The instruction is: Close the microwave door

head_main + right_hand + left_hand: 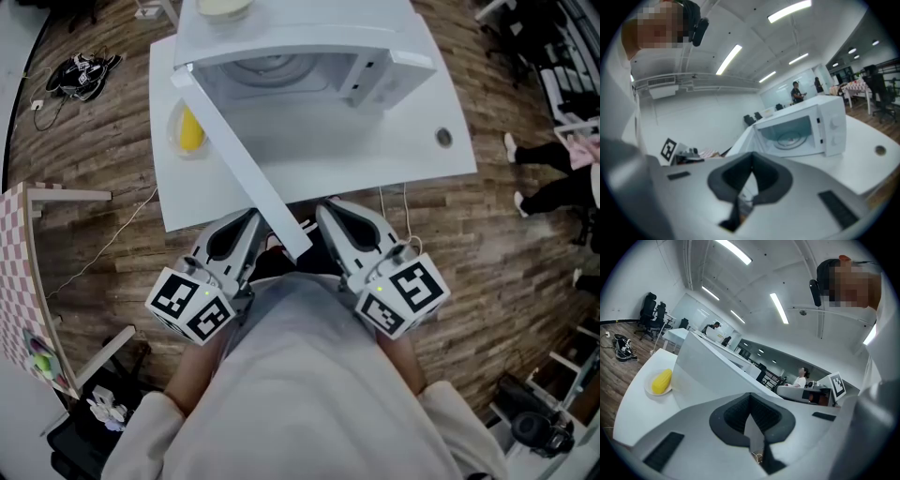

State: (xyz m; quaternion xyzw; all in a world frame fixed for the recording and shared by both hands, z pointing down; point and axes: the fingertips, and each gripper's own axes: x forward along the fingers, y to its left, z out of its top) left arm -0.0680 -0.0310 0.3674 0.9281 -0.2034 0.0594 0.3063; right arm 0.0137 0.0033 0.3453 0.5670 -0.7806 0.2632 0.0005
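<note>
A white microwave stands on the white table, its cavity and glass turntable showing in the right gripper view. Its door is swung wide open, and its free edge reaches the table's near edge between my two grippers. In the left gripper view the door rises as a white slab just ahead. My left gripper is left of the door's end, jaws shut on nothing. The right gripper, also shut and holding nothing, is right of it.
A plate with yellow corn lies on the table left of the door. A bowl sits on the microwave. A cable hole is at the table's right. Shoes lie on the floor, and someone's legs are far right.
</note>
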